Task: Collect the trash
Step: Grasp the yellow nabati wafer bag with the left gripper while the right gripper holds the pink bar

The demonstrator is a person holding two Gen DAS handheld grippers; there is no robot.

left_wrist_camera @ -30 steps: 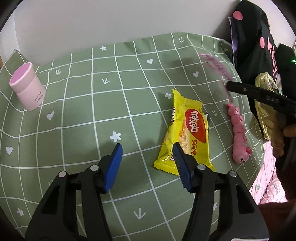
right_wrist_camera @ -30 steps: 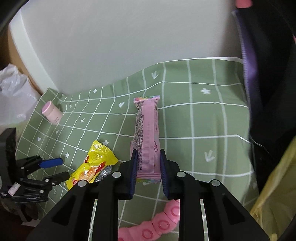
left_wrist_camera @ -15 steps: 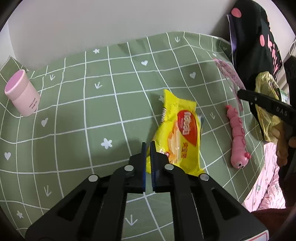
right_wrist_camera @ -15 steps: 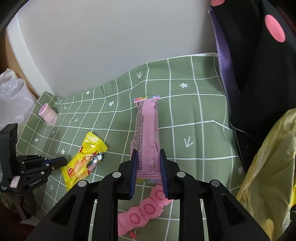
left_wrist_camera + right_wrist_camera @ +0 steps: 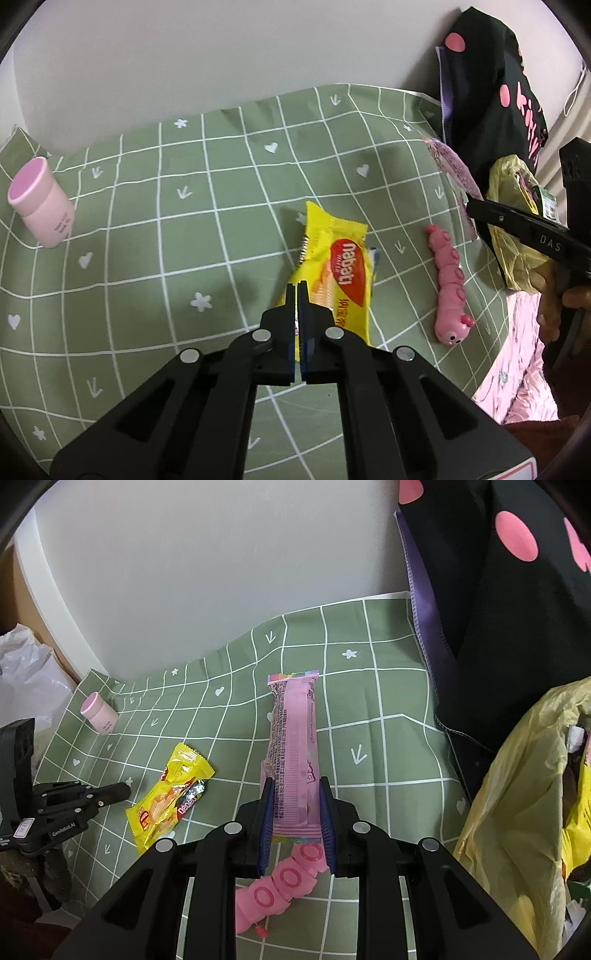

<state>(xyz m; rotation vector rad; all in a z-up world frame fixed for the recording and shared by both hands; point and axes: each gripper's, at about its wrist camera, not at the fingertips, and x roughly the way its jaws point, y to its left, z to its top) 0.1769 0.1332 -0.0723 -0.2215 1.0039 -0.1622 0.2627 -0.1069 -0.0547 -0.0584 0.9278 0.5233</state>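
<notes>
The left tool is pinched shut on the edge of the yellow wrapper, which lies on the green surface. The right tool clamps the pink wrapper near the bag. That thin edge grip could slip on lifting (crinkly foil).

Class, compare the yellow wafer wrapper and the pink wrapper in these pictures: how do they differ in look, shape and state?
The yellow wafer wrapper is yellow with a red label; the pink wrapper is pink with a multicoloured end strip. The yellow one is short and broad; the pink one is long and narrow. The yellow one lies on the green cloth, pinched at its edge by the left gripper; the pink one is clamped in the right gripper. Each is a snack wrapper gripped by one gripper.
</notes>
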